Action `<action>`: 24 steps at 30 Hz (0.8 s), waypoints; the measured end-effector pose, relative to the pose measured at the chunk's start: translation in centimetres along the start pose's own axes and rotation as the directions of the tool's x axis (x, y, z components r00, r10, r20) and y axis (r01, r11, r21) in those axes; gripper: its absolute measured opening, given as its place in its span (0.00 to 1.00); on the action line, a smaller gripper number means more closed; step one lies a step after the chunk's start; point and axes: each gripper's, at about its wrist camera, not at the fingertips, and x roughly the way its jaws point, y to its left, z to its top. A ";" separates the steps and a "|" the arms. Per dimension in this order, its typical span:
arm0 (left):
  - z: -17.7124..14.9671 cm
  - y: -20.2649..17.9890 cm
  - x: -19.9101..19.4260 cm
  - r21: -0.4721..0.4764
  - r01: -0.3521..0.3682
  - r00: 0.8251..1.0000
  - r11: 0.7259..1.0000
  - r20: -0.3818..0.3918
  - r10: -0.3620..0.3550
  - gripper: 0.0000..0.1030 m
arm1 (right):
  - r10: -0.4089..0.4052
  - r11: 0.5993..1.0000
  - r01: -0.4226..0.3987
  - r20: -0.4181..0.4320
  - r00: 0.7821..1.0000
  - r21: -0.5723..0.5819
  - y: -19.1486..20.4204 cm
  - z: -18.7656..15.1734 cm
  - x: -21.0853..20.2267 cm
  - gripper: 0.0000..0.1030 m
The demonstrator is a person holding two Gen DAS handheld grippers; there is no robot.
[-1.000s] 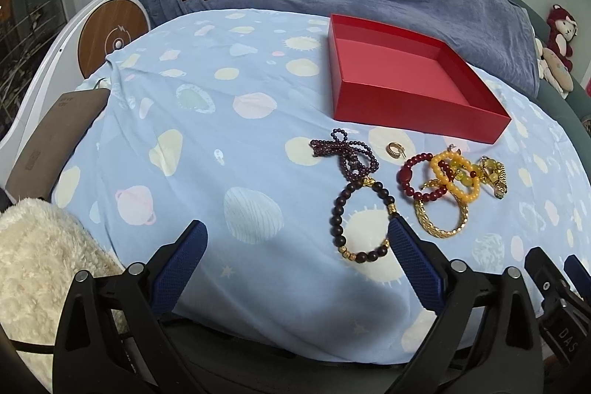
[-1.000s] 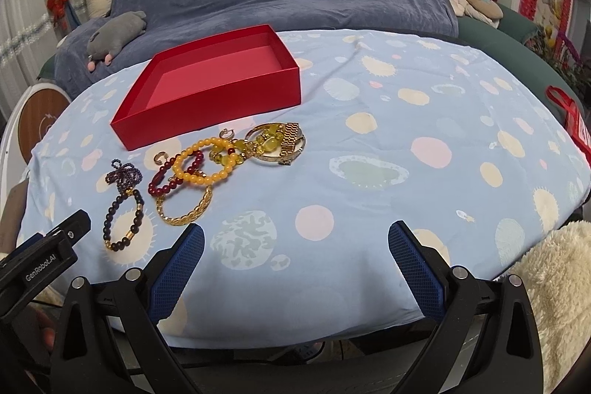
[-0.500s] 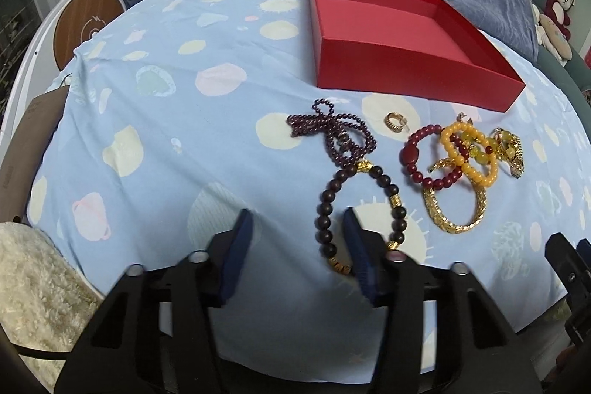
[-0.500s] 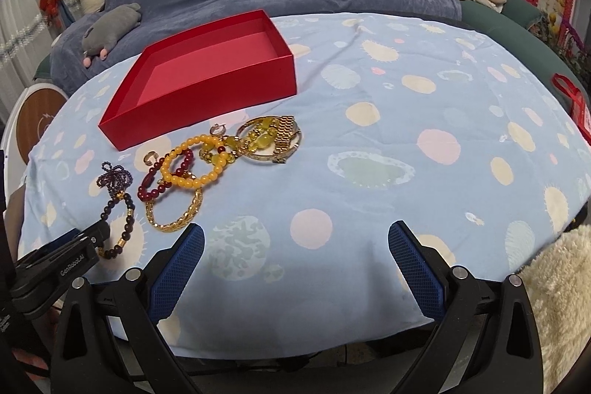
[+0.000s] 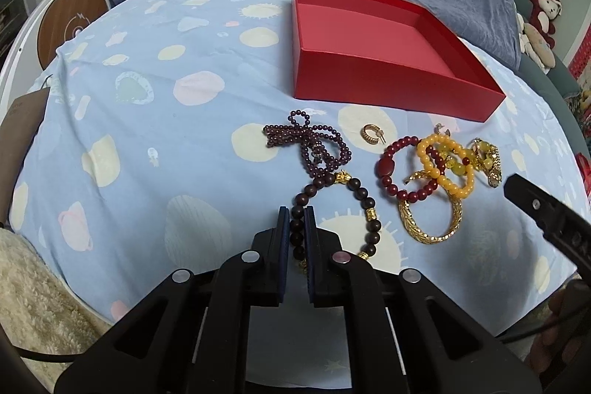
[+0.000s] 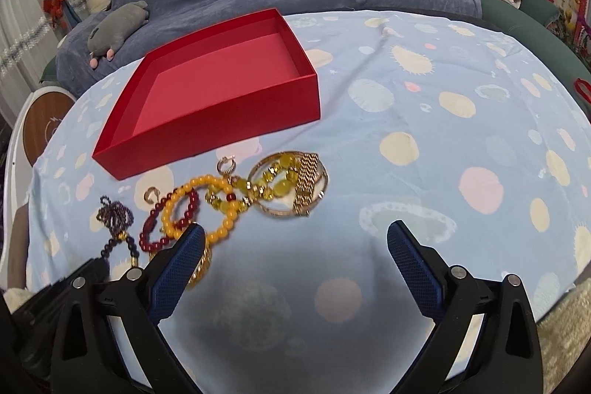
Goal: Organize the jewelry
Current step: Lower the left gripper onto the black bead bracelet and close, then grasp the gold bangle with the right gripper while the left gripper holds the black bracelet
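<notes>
Dark wooden bracelet [image 5: 334, 205] pinched in left gripper [image 5: 296, 214]; lift straight, carry over red box [image 5: 373, 61]. Right gripper [image 6: 291, 238] spread, empty.

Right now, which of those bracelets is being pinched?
The dark brown bead bracelet with gold spacers, nearest the edge: the left fingers are shut on its beads. The red, yellow and gold ones lie untouched.

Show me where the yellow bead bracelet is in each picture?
Left wrist view: the yellow bead bracelet lies right of centre, overlapping the dark red bead bracelet.
Right wrist view: it lies left of centre, above the left fingertip.
Shared landmark: the red box behind the jewelry.
</notes>
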 end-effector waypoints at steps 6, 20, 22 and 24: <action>0.1 0.6 -1.2 -0.021 0.030 0.999 0.999 0.029 -0.030 0.08 | 0.043 0.999 -0.043 -0.004 0.999 -0.001 0.6 0.5 0.1 0.87; 0.0 1.6 -1.1 -0.066 0.037 0.999 0.997 0.019 -0.036 0.08 | 0.055 0.996 -0.053 -0.028 0.998 0.077 -1.0 1.5 1.6 0.71; 0.0 1.7 -1.0 -0.067 0.037 0.999 0.997 0.018 -0.036 0.08 | 0.047 0.995 -0.045 -0.029 0.998 0.086 -1.3 1.6 1.8 0.68; -0.1 1.7 -0.8 -0.068 0.037 0.999 0.997 0.014 -0.036 0.08 | 0.049 0.994 -0.045 -0.042 0.998 0.103 -1.7 1.7 2.1 0.64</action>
